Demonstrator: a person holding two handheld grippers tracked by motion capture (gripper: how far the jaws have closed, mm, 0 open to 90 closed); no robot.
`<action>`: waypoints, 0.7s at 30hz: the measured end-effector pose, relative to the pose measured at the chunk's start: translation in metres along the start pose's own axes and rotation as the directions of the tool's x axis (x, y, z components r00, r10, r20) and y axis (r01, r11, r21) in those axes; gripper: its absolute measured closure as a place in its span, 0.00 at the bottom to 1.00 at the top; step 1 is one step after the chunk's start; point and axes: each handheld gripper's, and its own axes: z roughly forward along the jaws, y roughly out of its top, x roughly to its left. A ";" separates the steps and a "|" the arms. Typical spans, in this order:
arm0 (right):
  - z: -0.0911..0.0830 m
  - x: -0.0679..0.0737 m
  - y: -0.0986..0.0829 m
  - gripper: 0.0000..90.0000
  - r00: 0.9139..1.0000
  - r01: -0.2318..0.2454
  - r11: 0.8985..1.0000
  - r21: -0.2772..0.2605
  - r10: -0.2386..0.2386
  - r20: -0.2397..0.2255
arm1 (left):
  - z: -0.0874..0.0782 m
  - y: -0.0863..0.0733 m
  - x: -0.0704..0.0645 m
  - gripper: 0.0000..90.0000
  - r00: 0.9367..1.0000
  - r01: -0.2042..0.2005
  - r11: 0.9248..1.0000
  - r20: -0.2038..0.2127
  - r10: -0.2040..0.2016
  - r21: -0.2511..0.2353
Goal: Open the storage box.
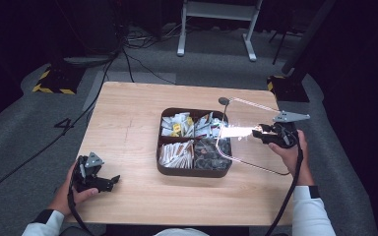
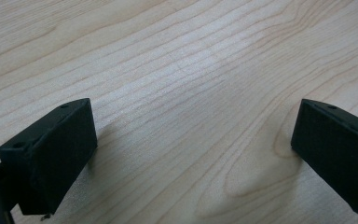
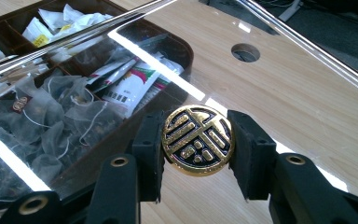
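Gripping a round gold-and-black knob (image 3: pixel 198 140) between both jaws, the right tongs (image 1: pixel 268 133) are holding up a clear glass lid (image 1: pixel 248 135) by it, at three o'clock of the dark divided tray (image 1: pixel 194 170). That lid is hanging tilted, overlapping the tray's right edge and reaching past it over bare desk (image 1: pixel 128 123). Sachets (image 1: pixel 182 124) and tea bags (image 3: pixel 60 121) are lying in the tray's compartments. Down at seven o'clock, the left tongs (image 1: pixel 109 181) are resting wide open and empty on open wood near the desk's front edge.
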 end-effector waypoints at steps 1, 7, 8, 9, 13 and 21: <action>-0.001 -0.001 -0.001 0.65 1.000 -0.002 1.000 0.001 0.002 0.003 | 0.000 0.000 0.000 0.00 1.000 0.000 1.000 0.000 0.000 0.000; -0.007 -0.009 -0.009 0.65 1.000 -0.016 1.000 0.007 0.015 0.016 | 0.000 0.000 0.000 0.00 1.000 0.000 1.000 0.000 0.000 0.001; -0.008 -0.010 -0.011 0.65 1.000 -0.019 1.000 0.007 0.019 0.019 | 0.000 0.000 0.000 0.00 1.000 -0.001 1.000 0.000 0.001 0.001; -0.008 -0.012 -0.013 0.65 1.000 -0.021 1.000 0.008 0.021 0.019 | 0.000 0.000 0.000 0.00 1.000 -0.001 1.000 0.000 0.001 0.001; -0.013 -0.020 -0.022 0.65 0.999 -0.034 0.999 0.015 0.033 0.022 | 0.000 0.000 0.000 0.00 1.000 -0.001 1.000 0.000 0.001 0.001; -0.016 -0.031 -0.043 0.65 0.998 -0.050 0.998 0.044 0.049 0.027 | 0.000 0.000 0.000 0.00 1.000 -0.001 1.000 0.000 0.001 0.001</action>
